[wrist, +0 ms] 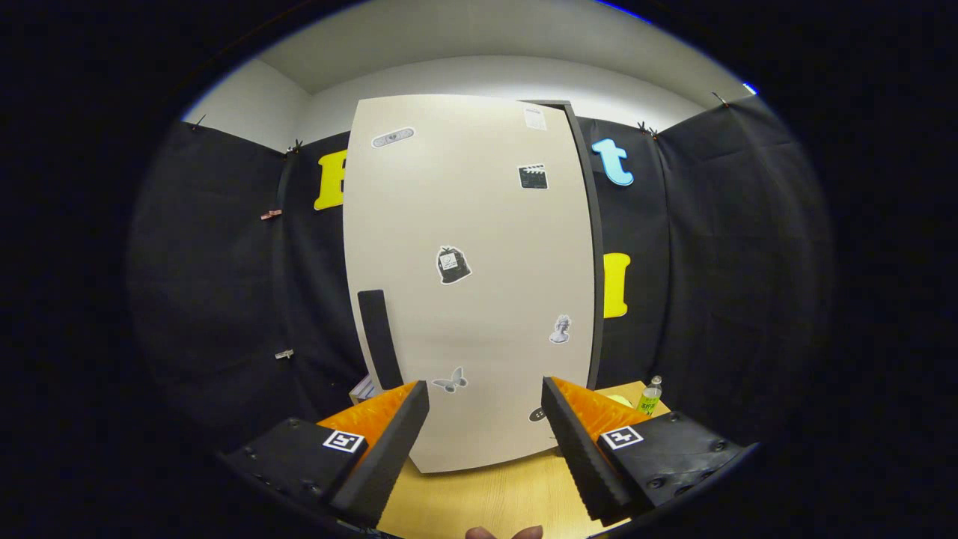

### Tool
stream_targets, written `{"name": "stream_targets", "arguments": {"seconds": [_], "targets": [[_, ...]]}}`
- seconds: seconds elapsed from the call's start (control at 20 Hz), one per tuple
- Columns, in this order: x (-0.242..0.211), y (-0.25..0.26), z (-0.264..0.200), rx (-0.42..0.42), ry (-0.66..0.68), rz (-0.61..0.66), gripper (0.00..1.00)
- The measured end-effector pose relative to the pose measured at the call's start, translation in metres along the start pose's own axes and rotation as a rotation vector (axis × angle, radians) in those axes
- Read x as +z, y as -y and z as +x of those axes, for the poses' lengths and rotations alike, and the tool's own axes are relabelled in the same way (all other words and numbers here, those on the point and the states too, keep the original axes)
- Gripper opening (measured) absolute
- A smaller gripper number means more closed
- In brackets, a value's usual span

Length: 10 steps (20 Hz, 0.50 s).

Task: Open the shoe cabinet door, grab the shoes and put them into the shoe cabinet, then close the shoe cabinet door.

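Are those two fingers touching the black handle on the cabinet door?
Apart. In the gripper view the open gripper holds nothing; the handle stands beyond its fingers, on the door.

Shoe cabinet [468, 284] stands upright on the table [486, 498], directly ahead of the gripper [485, 393], its door [479, 224] shut and facing the fingers, which are spread apart short of it without touching; the booth wall lies behind and to both sides. Handle [380, 340] sits on the door's left edge, low down, just above the left fingertip; several stickers [453, 265] are scattered across the door. Bottle [650, 395] stands on the table right of the cabinet, beyond the right finger; a small boxlike item, unclear, lies by the cabinet's lower left corner.
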<state>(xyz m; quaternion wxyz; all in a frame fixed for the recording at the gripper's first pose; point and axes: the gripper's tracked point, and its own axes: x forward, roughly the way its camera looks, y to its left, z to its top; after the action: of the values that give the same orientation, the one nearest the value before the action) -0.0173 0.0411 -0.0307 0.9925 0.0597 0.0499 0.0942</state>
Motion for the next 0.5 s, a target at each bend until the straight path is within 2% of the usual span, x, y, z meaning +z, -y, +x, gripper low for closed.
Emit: {"name": "stream_targets", "arguments": {"seconds": [0.5], "targets": [[0.0011,0.0073,-0.0064,0.006,-0.005,0.01,0.98]]}}
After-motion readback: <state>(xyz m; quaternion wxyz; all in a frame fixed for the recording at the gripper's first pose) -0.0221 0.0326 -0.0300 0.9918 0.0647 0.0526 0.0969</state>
